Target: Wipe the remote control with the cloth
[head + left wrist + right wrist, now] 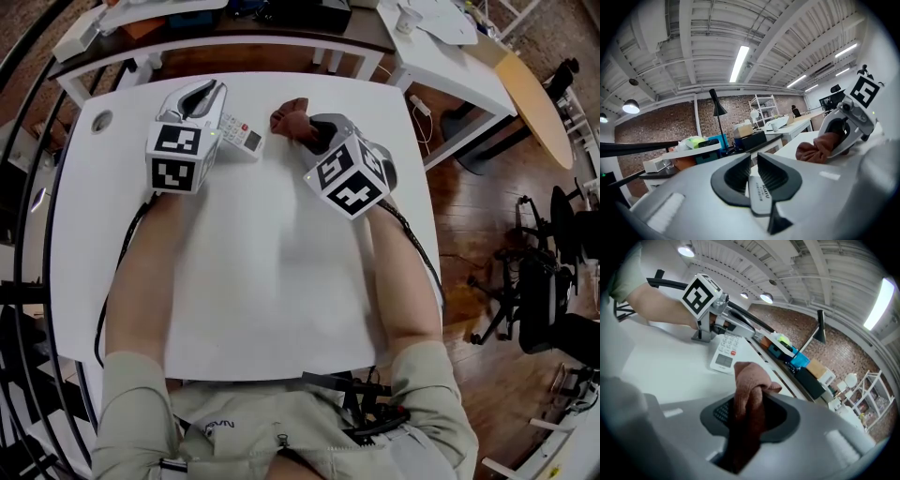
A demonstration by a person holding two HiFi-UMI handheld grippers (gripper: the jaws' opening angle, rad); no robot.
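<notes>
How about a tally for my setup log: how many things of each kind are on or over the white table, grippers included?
Grippers: 2 (left gripper, right gripper)
Remote control: 1
Cloth: 1
Total: 4

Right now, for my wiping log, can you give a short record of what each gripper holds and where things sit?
left gripper: shut on the remote control
right gripper: shut on the cloth
remote control: white, keypad up, low on the table
cloth: brown, bunched, clear of the remote control
wiping: no contact yet
</notes>
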